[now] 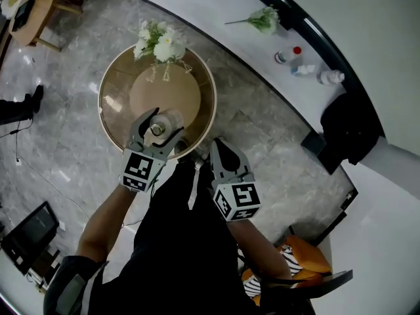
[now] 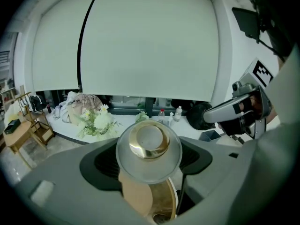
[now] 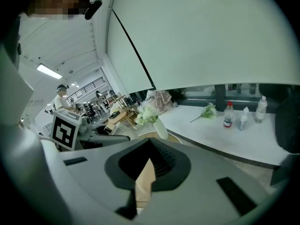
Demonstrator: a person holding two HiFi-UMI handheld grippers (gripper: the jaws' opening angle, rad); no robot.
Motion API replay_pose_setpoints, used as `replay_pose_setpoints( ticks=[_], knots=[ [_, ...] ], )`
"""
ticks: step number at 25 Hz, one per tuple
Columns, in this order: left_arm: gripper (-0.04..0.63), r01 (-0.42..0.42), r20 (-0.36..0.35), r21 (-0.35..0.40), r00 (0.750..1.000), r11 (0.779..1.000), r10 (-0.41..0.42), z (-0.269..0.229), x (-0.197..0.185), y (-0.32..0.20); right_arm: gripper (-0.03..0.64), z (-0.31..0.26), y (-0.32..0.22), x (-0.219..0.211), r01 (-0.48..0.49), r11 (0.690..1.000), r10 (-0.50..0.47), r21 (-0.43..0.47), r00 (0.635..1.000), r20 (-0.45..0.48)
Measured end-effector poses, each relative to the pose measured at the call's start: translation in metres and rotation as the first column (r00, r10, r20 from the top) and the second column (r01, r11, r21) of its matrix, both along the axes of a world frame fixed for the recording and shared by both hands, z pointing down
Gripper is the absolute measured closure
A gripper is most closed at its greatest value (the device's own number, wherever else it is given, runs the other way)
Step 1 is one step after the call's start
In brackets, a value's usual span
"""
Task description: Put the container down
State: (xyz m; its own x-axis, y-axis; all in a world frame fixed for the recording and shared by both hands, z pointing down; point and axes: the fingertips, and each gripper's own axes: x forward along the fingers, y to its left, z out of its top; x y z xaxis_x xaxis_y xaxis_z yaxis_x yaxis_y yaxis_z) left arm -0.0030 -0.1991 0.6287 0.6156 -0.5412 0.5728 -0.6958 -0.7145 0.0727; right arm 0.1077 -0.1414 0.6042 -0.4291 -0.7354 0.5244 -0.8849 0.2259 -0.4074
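Observation:
A clear glass container (image 1: 159, 127) with a gold ring at its top hangs over the near part of the round wooden table (image 1: 172, 94). My left gripper (image 1: 165, 124) is shut on it. In the left gripper view the container (image 2: 149, 146) fills the space between the jaws, with the tabletop (image 2: 140, 198) below. My right gripper (image 1: 218, 144) is shut and holds nothing, just off the table's near right rim. A white vase of white flowers (image 1: 160, 45) stands at the table's far side.
A curved white counter (image 1: 223, 5) runs behind the table, carrying a flower sprig (image 1: 263, 20) and small bottles (image 1: 298, 60). A dark bag (image 1: 349, 127) lies at its right end. A wooden chair (image 1: 33, 15) stands far left, a monitor (image 1: 26, 236) on the floor.

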Motion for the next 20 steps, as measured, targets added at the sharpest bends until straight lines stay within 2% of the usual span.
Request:
replay_pose_setpoints(
  ticks=[20],
  knots=[
    [0.264,-0.07,0.138,-0.074,0.987,0.995,0.079,0.153,0.038,-0.023,0.615,0.087,0.006,0.021,0.017,0.989,-0.015,-0.145,1.0,0.012]
  ],
)
